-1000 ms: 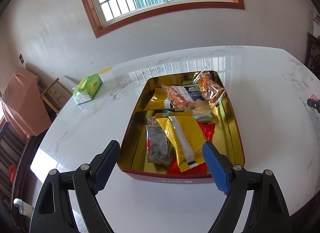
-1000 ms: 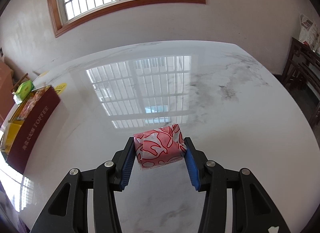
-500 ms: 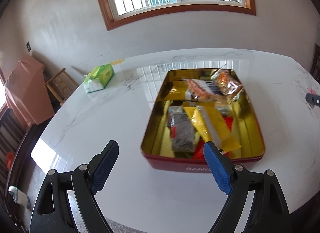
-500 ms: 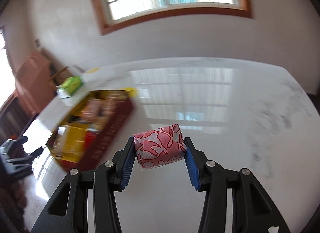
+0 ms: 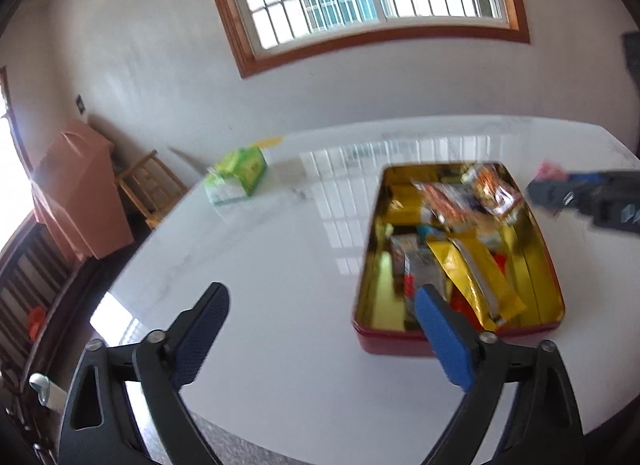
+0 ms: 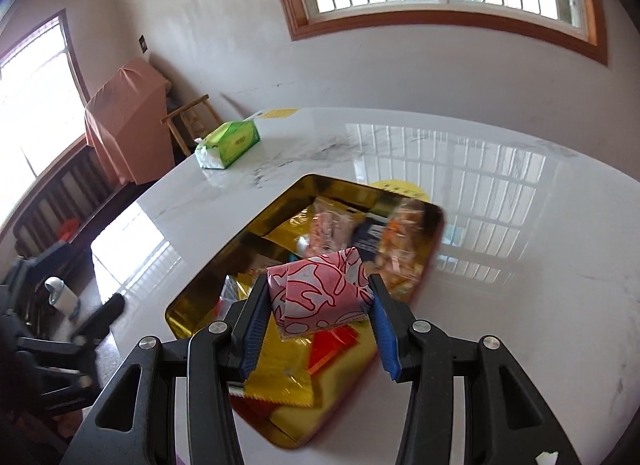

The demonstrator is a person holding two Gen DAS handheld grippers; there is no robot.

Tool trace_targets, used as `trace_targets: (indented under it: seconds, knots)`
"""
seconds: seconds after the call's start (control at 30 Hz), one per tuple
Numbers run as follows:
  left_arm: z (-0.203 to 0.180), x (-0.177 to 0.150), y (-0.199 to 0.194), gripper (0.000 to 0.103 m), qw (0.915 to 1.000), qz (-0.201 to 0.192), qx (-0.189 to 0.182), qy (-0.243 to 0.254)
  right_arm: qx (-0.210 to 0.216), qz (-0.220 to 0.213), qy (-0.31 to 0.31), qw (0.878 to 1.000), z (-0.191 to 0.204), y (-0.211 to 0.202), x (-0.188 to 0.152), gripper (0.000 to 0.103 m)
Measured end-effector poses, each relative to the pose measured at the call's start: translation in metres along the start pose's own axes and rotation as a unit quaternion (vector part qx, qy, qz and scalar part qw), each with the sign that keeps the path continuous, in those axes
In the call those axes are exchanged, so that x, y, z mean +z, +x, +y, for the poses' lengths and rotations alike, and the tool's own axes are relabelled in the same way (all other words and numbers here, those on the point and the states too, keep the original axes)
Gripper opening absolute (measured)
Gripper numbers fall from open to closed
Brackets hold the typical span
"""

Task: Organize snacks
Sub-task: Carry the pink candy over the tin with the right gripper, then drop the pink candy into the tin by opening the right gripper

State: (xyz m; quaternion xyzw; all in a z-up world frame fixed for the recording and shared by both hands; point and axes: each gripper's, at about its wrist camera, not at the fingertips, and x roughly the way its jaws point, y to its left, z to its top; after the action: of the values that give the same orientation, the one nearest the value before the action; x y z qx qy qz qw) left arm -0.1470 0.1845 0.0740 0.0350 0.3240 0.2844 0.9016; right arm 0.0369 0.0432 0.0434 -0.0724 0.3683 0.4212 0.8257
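The pink and white snack packet [image 6: 320, 289] sat squeezed between the blue pads of the right gripper [image 6: 318, 317]. It hung in the air right above the open tin box [image 6: 264, 225], over the near end of it. The box had a gold inside and red walls, and it stood on the white marble table [image 6: 500, 265]. Many snacks already lay in it, like a long yellow packet [image 5: 476, 277] and some clear bags of orange bits [image 5: 496, 189].

The step in hand looked like putting this packet in with the others. Next, the right gripper would probably need to go down a little, find a free spot in the box, and let its pads part so the packet drops in.

The left gripper [image 5: 320, 333] held nothing. Its jaws were opening wide, off to the left side of the box, over bare table.

A second before, the right gripper held the same packet over bare table with the box far off to its left; now the box was right under it. The left gripper had slid away from the box toward the left. A green tissue pack [image 5: 236, 175] stayed near the far edge.
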Motion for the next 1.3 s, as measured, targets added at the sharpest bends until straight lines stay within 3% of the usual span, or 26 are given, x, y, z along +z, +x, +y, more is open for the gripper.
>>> trace_targets:
  seconds: [0.13, 0.33, 0.53, 0.73, 1.1, 1.3]
  knots:
    - [0.008, 0.012, -0.013, 0.1, 0.9988, -0.042, 0.023, -0.005, -0.002, 0.011, -0.001, 1.0, 0.007, 0.021, 0.007, 0.044]
    - [0.025, 0.029, -0.021, 0.1, 0.9967, -0.06, -0.032, -0.043, -0.015, 0.025, -0.013, 0.999, 0.009, 0.043, 0.013, 0.046]
    - [0.041, 0.038, -0.035, 0.103, 0.9907, -0.1, -0.042, -0.082, -0.015, 0.009, -0.011, 1.0, 0.01, 0.041, 0.017, 0.051]
    - [0.049, 0.047, -0.049, 0.103, 0.9877, -0.118, -0.038, -0.095, 0.006, -0.047, -0.005, 0.999, 0.017, -0.003, 0.022, 0.064]
    - [0.042, 0.055, -0.101, 0.103, 0.9818, -0.165, -0.054, -0.078, 0.013, -0.11, -0.003, 0.994, 0.021, -0.088, 0.002, 0.072]
    - [0.037, 0.058, -0.142, 0.103, 0.9668, -0.2, -0.134, -0.086, 0.001, -0.127, 0.011, 0.992, 0.004, -0.122, -0.015, 0.074]
